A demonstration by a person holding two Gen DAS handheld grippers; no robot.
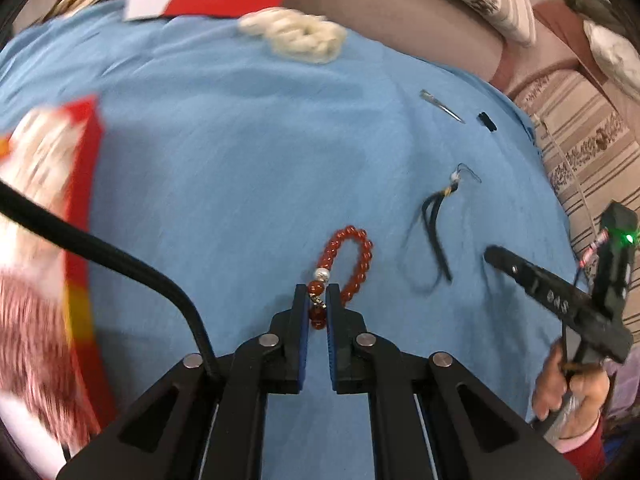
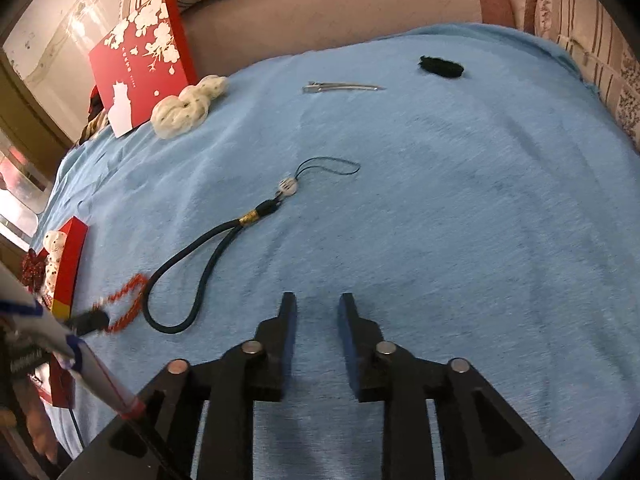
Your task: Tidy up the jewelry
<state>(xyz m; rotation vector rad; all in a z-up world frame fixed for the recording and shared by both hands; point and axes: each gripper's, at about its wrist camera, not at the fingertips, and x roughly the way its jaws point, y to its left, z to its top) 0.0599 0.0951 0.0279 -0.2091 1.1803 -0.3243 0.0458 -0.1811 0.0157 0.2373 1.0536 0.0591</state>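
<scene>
Left gripper [image 1: 316,300] jaws narrow, pinching red bead bracelet [image 1: 347,258] near blue cloth [image 1: 220,152] front edge. Right gripper [image 2: 318,308] jaws wide, empty. Step: bracelet pickup. Next likely: carry to red box [image 1: 82,184] at left edge, firm grip needed.

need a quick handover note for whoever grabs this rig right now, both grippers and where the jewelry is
Left gripper: shut on the red beaded bracelet with a silver bead, just above the blue cloth.
Right gripper: open, empty, over bare cloth.
Red box at the left edge: already holds some pale and dark red pieces.
Still loose on the cloth: dark blue cord strap with a white charm, silver hair clip, small black hair tie, cream knitted scrunchie.
Left to do: box the bracelet, then probably the rest.
</scene>
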